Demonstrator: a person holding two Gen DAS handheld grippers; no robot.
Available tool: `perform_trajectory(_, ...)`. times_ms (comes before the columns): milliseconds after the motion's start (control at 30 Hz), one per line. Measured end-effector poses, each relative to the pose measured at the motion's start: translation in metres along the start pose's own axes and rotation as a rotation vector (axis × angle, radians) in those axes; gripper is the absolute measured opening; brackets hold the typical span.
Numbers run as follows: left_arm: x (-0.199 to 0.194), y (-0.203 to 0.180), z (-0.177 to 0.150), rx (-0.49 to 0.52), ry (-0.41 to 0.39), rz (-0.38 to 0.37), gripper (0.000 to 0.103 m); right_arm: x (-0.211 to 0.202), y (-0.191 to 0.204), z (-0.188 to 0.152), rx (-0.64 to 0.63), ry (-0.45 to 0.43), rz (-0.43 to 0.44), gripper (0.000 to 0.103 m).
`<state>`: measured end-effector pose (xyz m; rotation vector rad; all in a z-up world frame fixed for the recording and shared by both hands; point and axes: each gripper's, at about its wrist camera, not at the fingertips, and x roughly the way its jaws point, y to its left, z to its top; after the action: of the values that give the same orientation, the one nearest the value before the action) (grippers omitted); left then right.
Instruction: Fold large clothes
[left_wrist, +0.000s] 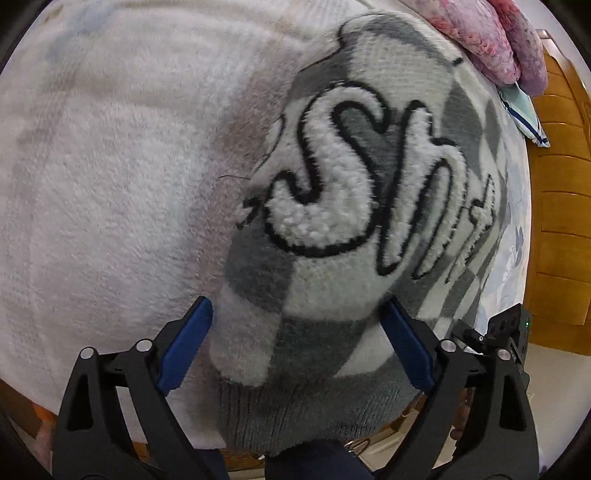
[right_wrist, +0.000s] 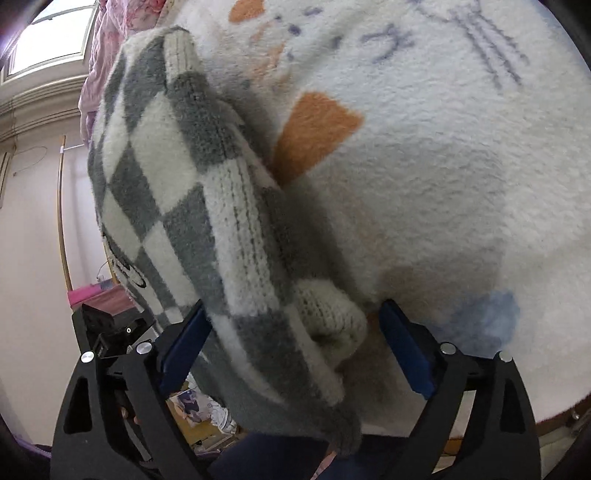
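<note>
A grey-and-white checkered knit sweater (left_wrist: 332, 288) with fluffy white lettering outlined in black lies folded on a white fleece blanket (left_wrist: 110, 184). My left gripper (left_wrist: 295, 332) is open, its blue pads either side of the sweater's ribbed grey hem. In the right wrist view the same sweater (right_wrist: 177, 177) shows edge-on, with a ribbed cuff (right_wrist: 328, 314) between the pads. My right gripper (right_wrist: 291, 332) is open around that near edge. The other gripper shows at the side of each view (left_wrist: 509, 332) (right_wrist: 107, 328).
The blanket (right_wrist: 443, 184) carries orange and blue printed shapes. Pink bedding (left_wrist: 491, 40) lies at the far end. A wooden floor or bed frame (left_wrist: 561, 221) is on the right. A wall and window (right_wrist: 48, 37) are on the left of the right wrist view.
</note>
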<state>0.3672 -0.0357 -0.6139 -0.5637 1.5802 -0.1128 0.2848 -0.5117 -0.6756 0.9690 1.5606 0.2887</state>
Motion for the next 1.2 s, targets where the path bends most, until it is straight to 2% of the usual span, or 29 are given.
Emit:
perform_trajectory(133,0.007,0.013,0.0,-0.001,0.021,-0.042,0.098,0.005,-0.004,0.008,-0.023,0.017,0.014,0.09)
perform_trajectory(267,0.021,0.019,0.011,-0.031,0.084,-0.09,0.099,0.006,-0.01,0.016,-0.03,0.044,0.039,0.092)
perform_trajectory(367,0.027,0.017,0.011,-0.014,0.07,-0.1,0.099,0.007,-0.02,0.02,-0.04,0.055,0.07,0.095)
perform_trajectory(500,0.037,0.014,0.014,-0.042,0.076,-0.119,0.099,-0.002,-0.036,0.026,-0.05,0.083,0.114,0.097)
perform_trajectory(667,0.04,0.013,0.011,-0.03,0.048,-0.123,0.1,0.004,-0.025,0.026,-0.055,0.104,0.037,0.097)
perform_trajectory(733,0.038,0.017,0.006,-0.031,0.041,-0.121,0.1,0.016,-0.014,0.023,-0.037,0.148,0.08,0.097)
perform_trajectory(767,0.039,0.015,0.005,-0.033,0.04,-0.12,0.099,0.025,-0.007,0.021,-0.046,0.166,0.057,0.097)
perform_trajectory(800,0.039,0.016,0.004,-0.04,0.041,-0.124,0.099,0.032,0.0,0.021,-0.095,0.142,-0.017,0.097)
perform_trajectory(833,0.04,0.017,0.0,-0.041,0.043,-0.128,0.099,0.034,-0.005,0.022,-0.076,0.118,-0.02,0.097)
perform_trajectory(933,0.041,0.018,0.0,-0.031,0.05,-0.124,0.099,0.026,-0.023,0.023,-0.016,0.076,0.052,0.097)
perform_trajectory(1033,0.04,0.014,0.003,-0.026,0.06,-0.112,0.099,0.023,-0.023,0.025,-0.012,0.074,0.021,0.096)
perform_trajectory(1067,0.039,0.011,0.002,-0.011,0.057,-0.098,0.098,0.022,-0.023,0.024,-0.012,0.069,0.016,0.094)
perform_trajectory(1100,0.038,0.002,0.005,0.004,0.048,-0.097,0.085,0.019,-0.021,0.024,-0.014,0.059,0.01,0.086)
perform_trajectory(1133,0.034,-0.006,0.004,0.038,0.041,-0.097,0.079,0.017,-0.02,0.022,-0.009,0.05,0.01,0.082)
perform_trajectory(1200,0.028,-0.018,0.002,0.065,0.04,-0.065,0.072,0.007,-0.016,0.018,-0.007,0.031,0.003,0.06)
